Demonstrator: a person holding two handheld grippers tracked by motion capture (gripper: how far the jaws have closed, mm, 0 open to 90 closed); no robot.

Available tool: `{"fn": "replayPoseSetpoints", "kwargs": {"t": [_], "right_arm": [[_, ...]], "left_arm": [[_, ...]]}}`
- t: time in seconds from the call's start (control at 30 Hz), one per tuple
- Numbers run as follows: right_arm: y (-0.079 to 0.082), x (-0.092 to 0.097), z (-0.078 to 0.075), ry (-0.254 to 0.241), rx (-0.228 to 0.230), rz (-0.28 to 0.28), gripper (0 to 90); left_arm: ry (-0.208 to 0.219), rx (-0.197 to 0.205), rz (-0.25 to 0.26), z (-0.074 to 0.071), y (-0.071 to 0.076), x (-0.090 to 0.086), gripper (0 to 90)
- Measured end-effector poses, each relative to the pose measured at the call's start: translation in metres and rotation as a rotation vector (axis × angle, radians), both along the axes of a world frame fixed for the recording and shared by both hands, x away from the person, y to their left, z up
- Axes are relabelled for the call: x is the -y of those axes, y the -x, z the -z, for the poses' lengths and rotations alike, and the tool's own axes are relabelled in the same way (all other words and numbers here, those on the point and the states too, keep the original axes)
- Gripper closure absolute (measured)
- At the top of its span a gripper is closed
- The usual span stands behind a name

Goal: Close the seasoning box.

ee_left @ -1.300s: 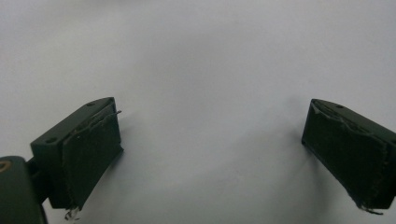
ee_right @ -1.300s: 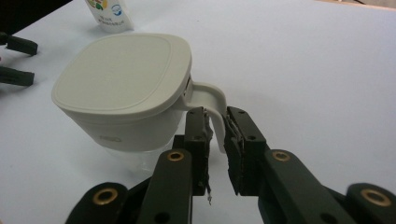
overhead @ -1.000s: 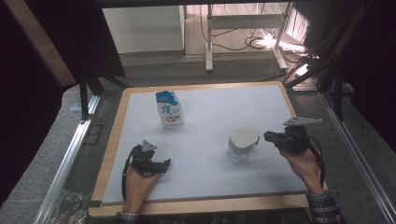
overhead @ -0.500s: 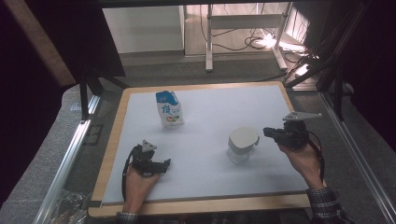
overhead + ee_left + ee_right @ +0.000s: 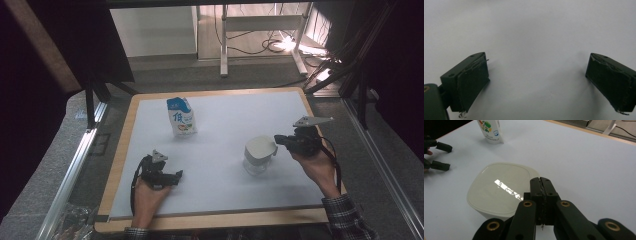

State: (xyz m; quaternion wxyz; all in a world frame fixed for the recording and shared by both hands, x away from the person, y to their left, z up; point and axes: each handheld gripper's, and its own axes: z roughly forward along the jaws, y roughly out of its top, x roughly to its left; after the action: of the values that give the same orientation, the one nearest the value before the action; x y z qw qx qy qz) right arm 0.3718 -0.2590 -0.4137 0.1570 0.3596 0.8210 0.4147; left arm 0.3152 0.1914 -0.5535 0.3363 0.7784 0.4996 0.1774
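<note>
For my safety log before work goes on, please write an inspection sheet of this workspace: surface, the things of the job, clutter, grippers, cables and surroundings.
Surface: white board with a wooden rim, bare apart from two items.
Job's things: white lidded container upright right of centre; its lid is on.
Clutter: printed carton upright toward the far left, apart from the container.
Grippers: left gripper open, low over bare board; right gripper shut, its tips at the container's lid edge; whether it pinches anything cannot be told.
Cables: a cable trails from each gripper; loose cables lie on the floor beyond the table.
Surroundings: metal frame rails at the sides, a white stand's legs behind.
</note>
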Motion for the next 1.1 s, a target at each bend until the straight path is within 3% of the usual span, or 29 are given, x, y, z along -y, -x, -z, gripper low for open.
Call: {"fn": "replayPoseSetpoints", "kwargs": {"t": [0.37,0.93,1.1], "right_arm": [[-0.005,-0.011,0.004,0.018,0.011,-0.015,89.2],[-0.006,-0.011,0.007,0.032,0.026,-0.016,89.5],[-0.005,-0.011,0.008,0.060,0.043,0.002,89.6]], "left_arm": [[0.000,0.000,0.000,0.000,0.000,0.000,4.2],[0.000,0.000,0.000,0.000,0.000,0.000,4.2],[0.000,0.000,0.000,0.000,0.000,0.000,4.2]]}}
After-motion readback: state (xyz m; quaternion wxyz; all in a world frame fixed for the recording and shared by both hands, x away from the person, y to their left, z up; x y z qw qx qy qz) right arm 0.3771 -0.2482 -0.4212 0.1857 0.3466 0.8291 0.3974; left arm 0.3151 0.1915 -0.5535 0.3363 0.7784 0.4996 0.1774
